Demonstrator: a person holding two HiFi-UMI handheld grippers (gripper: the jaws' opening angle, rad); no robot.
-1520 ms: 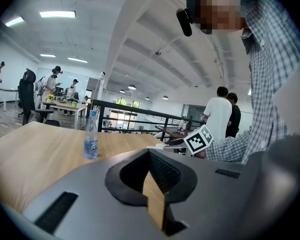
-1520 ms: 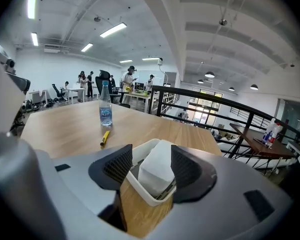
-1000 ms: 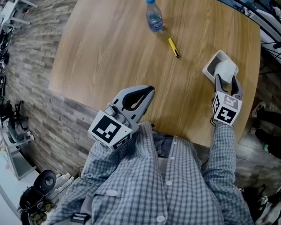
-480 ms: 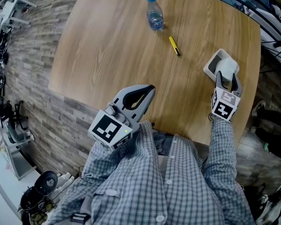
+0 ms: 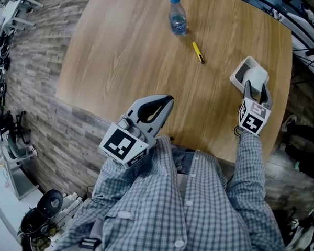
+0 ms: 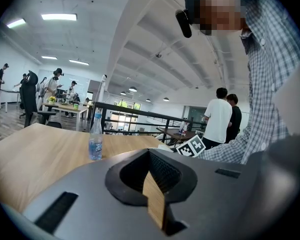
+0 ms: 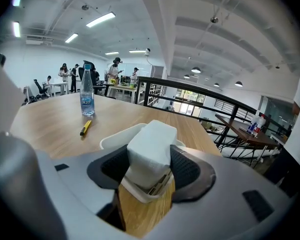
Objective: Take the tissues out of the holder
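A white stack of tissues (image 5: 255, 76) (image 7: 150, 146) stands up out of a white holder (image 5: 239, 72) (image 7: 114, 137) near the table's right edge. My right gripper (image 5: 255, 91) (image 7: 149, 170) reaches over the holder's near end, and both of its pads lie against the sides of the tissues. The holder still rests on the table. My left gripper (image 5: 166, 101) (image 6: 149, 156) hangs over the table's front edge, well left of the holder, with its jaws shut and nothing between them.
A water bottle with a blue cap (image 5: 177, 15) (image 7: 87, 98) (image 6: 95, 139) stands at the far side of the wooden table (image 5: 125, 51). A yellow pen (image 5: 198, 52) (image 7: 85, 127) lies between it and the holder. Railings and people are beyond the table.
My right gripper has edged slightly forward over the holder and stays around the tissues. The left gripper has not moved.
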